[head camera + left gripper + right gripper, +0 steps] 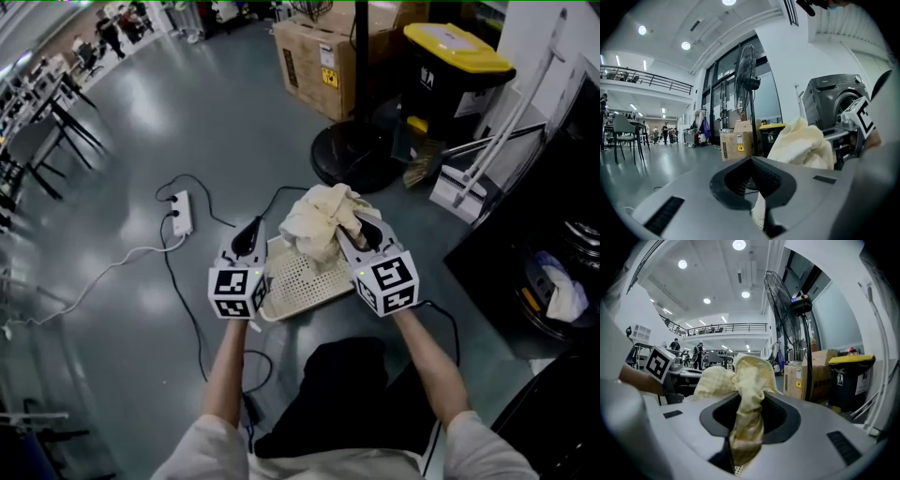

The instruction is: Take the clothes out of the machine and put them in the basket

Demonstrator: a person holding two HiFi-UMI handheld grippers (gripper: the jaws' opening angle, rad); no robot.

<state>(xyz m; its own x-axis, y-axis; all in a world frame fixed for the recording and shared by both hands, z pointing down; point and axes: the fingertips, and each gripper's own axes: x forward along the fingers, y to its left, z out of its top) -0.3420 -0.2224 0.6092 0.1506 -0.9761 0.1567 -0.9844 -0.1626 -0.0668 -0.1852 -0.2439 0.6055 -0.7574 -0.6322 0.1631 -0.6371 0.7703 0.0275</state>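
Note:
A cream-yellow cloth [319,220] hangs bunched over the white perforated basket [298,281] on the floor. My right gripper [361,232] is shut on the cloth [740,380], which is pinched between the jaws and bulges out in front of them. My left gripper [251,232] stands at the basket's left edge beside the cloth [799,143], with its jaws together and nothing visibly between them. The dark washing machine [834,101] is at the right, and another piece of clothing [565,292] lies in its round opening.
A fan's black round base [352,155] stands just beyond the basket. Behind it are a cardboard box [314,56] and a black bin with a yellow lid [450,66]. A power strip [183,214] with cables lies to the left. A dustpan [459,192] leans at the right.

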